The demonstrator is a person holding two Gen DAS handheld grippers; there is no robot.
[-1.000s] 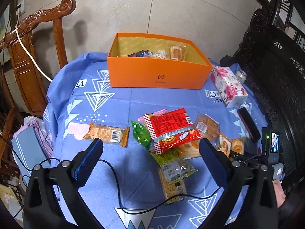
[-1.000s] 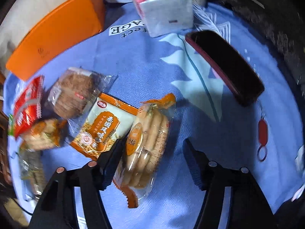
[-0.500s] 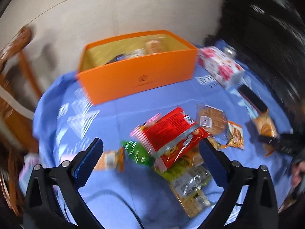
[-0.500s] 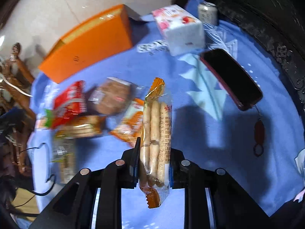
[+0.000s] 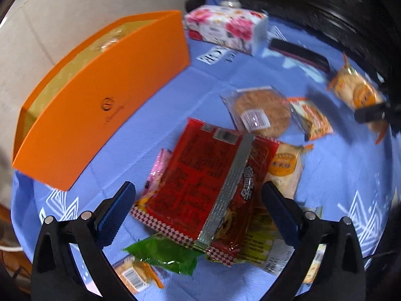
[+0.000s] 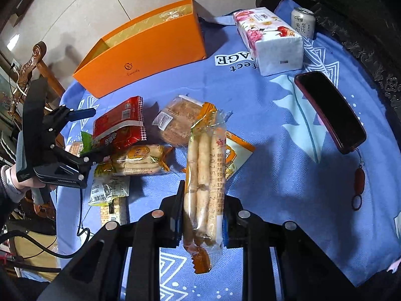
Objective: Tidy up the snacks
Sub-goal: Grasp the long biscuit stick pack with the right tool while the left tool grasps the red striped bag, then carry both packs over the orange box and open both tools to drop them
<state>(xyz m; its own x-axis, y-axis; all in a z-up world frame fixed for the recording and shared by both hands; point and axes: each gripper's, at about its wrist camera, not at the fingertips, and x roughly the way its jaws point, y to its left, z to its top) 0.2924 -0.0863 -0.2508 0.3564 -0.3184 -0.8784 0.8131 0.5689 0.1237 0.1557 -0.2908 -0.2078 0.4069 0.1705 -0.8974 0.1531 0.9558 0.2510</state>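
My right gripper (image 6: pixel 201 215) is shut on a clear packet of biscuit sticks (image 6: pixel 204 175), held upright above the blue cloth (image 6: pixel 263 130). In the left wrist view that packet (image 5: pixel 356 92) hangs at the far right. My left gripper (image 5: pixel 198 208) is open and points steeply down, with its pads on either side of a red noodle packet (image 5: pixel 208 183) and not pressing on it. The red packet lies on top of a heap of snacks. Behind the heap stands the open orange box (image 5: pixel 100 95) with a few snacks inside. The right wrist view shows the left gripper (image 6: pixel 92 133) at the red packet (image 6: pixel 117 125).
A round cake in clear wrap (image 6: pixel 178 123), an orange sachet (image 6: pixel 235 155), a green packet (image 5: pixel 163 253) and several other snacks lie on the cloth. A floral tissue pack (image 6: pixel 270 37), a can (image 6: pixel 303 21) and a dark phone (image 6: pixel 330 110) sit to the right. Carved dark furniture borders the right side.
My right gripper closed on the biscuit-stick packet and lifted it off the cloth. My left gripper rolled, dropped lower and came over the red packet, still open.
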